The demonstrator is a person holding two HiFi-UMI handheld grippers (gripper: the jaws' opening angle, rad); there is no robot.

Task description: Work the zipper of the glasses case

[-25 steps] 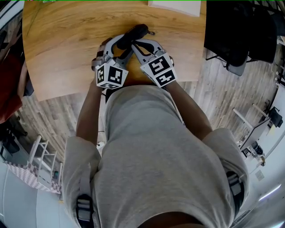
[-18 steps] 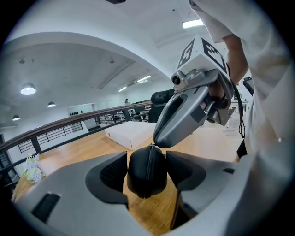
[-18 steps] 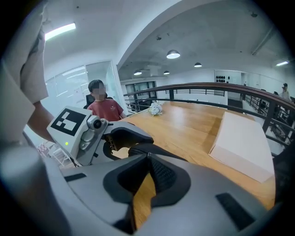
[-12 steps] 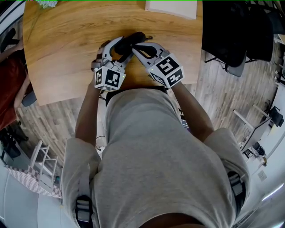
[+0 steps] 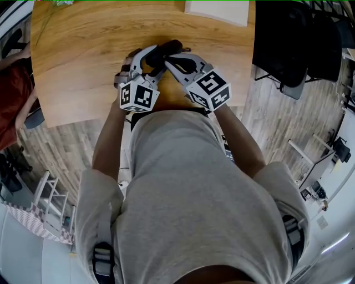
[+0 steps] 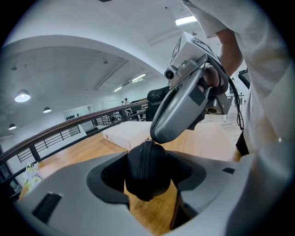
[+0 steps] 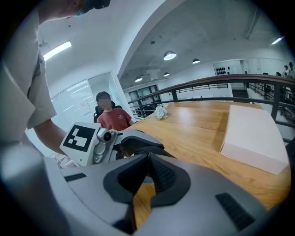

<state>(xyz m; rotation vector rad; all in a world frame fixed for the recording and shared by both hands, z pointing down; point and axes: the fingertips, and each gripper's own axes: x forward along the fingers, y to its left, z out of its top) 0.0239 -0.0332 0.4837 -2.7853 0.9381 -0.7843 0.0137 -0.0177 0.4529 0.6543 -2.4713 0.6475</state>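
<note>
Your one black glasses case point(image 5: 168, 47) is by the near edge of the tabletop point(image 5: 77, 61), clamped across its width in your left hand-held gripper point(image 6: 147, 173). Your right hand-held gripper point(image 7: 148, 161), jaws pressed together, touches the case's zipper end. The two hand-held grippers hide most of the case. One white box point(image 5: 217, 11) lies at the far edge.
</note>
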